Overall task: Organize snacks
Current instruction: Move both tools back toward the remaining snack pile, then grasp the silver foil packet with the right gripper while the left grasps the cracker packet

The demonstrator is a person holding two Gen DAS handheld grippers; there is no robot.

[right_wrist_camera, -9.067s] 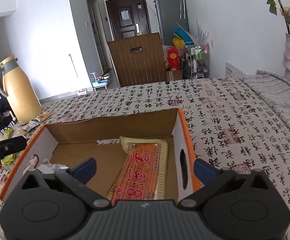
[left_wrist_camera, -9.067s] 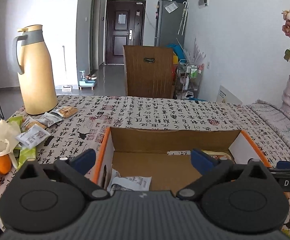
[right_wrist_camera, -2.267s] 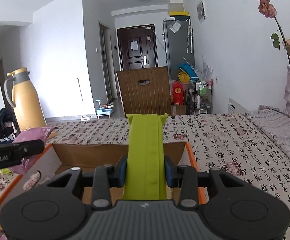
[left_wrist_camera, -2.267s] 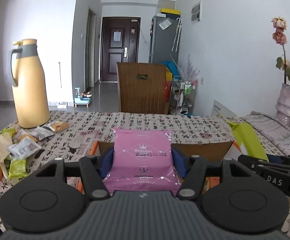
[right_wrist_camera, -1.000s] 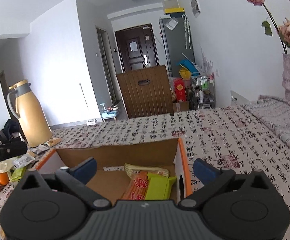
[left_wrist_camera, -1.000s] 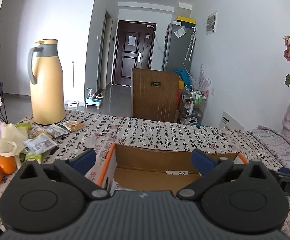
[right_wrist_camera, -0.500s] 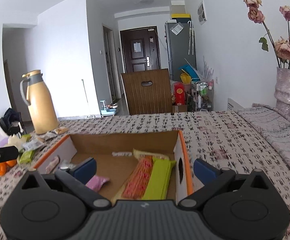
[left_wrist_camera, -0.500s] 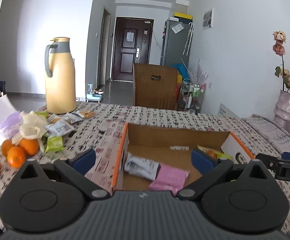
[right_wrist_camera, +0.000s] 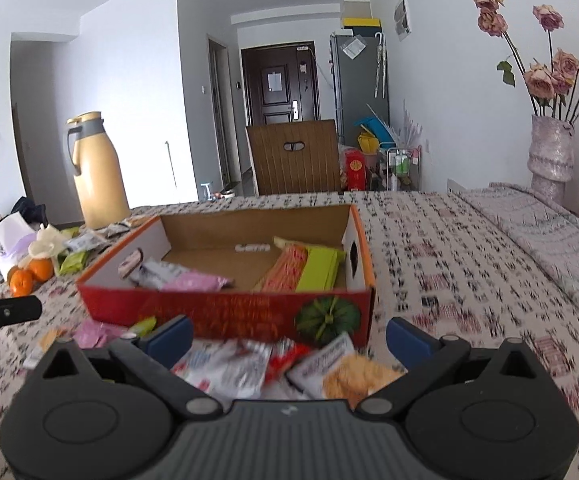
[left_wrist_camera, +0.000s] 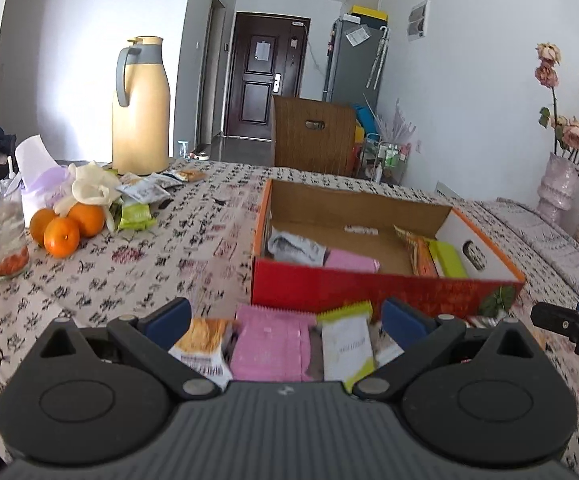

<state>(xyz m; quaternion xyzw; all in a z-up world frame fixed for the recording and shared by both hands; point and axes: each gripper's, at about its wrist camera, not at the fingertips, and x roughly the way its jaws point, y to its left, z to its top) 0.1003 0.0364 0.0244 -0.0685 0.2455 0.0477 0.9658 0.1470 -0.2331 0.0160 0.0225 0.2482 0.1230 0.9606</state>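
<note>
Left wrist view: we see the left tool [left_wrist_camera: 285,314] at the bottom centre of the frame, its blue fingers spread wide and grasping nothing. Between the fingers, loose snacks lie on the bench [left_wrist_camera: 161,256]: an orange-and-white packet [left_wrist_camera: 203,346], a pink packet [left_wrist_camera: 271,346] and a white packet with lime edges [left_wrist_camera: 347,346]. Just beyond them, right of centre, stands the red cardboard box [left_wrist_camera: 369,286]. Inside it we see a grey-white packet [left_wrist_camera: 295,246] and a pink packet at the left end, and an orange packet [left_wrist_camera: 419,252] beside a lime-green packet [left_wrist_camera: 447,258] at the right end. At the left of the frame, 3 oranges [left_wrist_camera: 67,226] lie near more loose snack packets [left_wrist_camera: 141,200], with a yellow thermos jug [left_wrist_camera: 141,104] behind them. The tip of the right tool [left_wrist_camera: 573,326] enters at the right edge.

Right wrist view: the right tool [right_wrist_camera: 289,338] fills the bottom of the frame, released, fingers wide apart. Loose packets lie between them, including a white-and-red one [right_wrist_camera: 229,366] and a cracker packet [right_wrist_camera: 349,376], just in front of the box [right_wrist_camera: 225,312]. A vase of dried roses [right_wrist_camera: 551,152] stands at the upper right.
</note>
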